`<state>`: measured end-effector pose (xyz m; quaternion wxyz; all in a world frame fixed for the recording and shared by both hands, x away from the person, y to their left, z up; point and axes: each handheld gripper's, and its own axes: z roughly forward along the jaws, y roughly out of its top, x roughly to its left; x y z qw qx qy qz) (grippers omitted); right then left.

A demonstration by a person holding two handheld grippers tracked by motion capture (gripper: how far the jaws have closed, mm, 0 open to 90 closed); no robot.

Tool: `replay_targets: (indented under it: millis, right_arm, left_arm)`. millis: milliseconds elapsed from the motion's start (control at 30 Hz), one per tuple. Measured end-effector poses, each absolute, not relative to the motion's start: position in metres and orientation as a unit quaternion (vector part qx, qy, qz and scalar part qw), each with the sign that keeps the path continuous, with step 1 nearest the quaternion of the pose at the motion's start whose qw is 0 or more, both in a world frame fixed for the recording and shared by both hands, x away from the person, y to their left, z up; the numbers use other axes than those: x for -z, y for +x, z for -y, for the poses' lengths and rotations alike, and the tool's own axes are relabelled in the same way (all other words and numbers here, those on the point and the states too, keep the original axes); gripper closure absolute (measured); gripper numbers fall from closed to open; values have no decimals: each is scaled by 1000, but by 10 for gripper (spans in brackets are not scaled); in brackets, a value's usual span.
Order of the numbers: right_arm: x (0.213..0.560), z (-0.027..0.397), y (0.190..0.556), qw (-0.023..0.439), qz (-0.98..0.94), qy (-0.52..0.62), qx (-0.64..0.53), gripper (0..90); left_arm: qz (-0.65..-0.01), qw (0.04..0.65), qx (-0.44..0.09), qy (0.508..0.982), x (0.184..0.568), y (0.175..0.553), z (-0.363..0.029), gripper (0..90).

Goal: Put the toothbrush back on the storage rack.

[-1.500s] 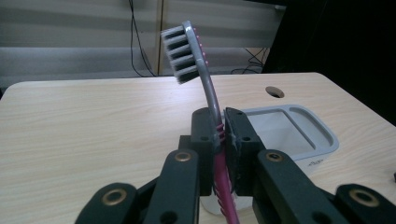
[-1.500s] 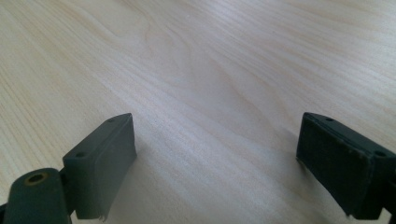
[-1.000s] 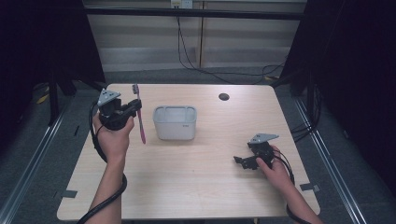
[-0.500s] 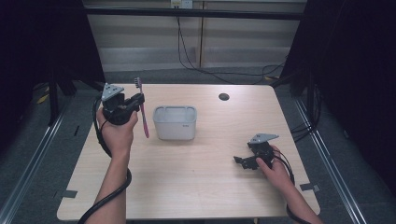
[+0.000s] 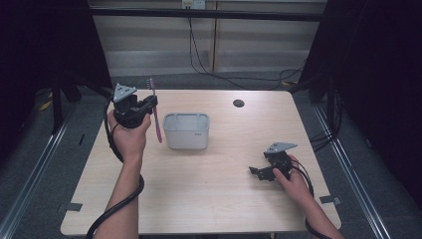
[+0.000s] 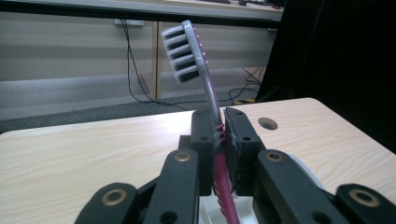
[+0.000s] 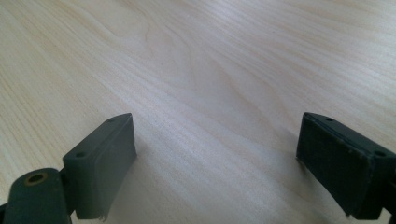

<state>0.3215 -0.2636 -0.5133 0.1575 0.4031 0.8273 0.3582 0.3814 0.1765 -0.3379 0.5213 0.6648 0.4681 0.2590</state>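
Left gripper: I have it raised off the table at the far left, jaws clamped on the handle of a pink toothbrush.
Grip point: in the left gripper view the jaws pinch the toothbrush near its neck, grey bristle head above, pink handle hanging below.
Long axis: near upright, head up, slightly tilted.
Key relation: the grey plastic bin stands just to the right of my left gripper and lower; the handle's low end hangs close beside the bin's left wall, not over its opening.
Judgement: if the bin is the goal, I need a short shift right, then down.
Right gripper: jaws wide apart, holding nothing, resting low on the table at near right, well apart from the bin.
Nearer hand: the left, by far.
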Motion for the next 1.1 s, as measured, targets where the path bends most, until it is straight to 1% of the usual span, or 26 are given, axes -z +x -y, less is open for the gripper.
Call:
replay_targets:
  millis: [1100]
  right_arm:
    - [513, 264, 321, 157, -827, 404, -358, 112]
  left_arm:
    - [-462, 535, -268, 654, 322, 403, -172, 828]
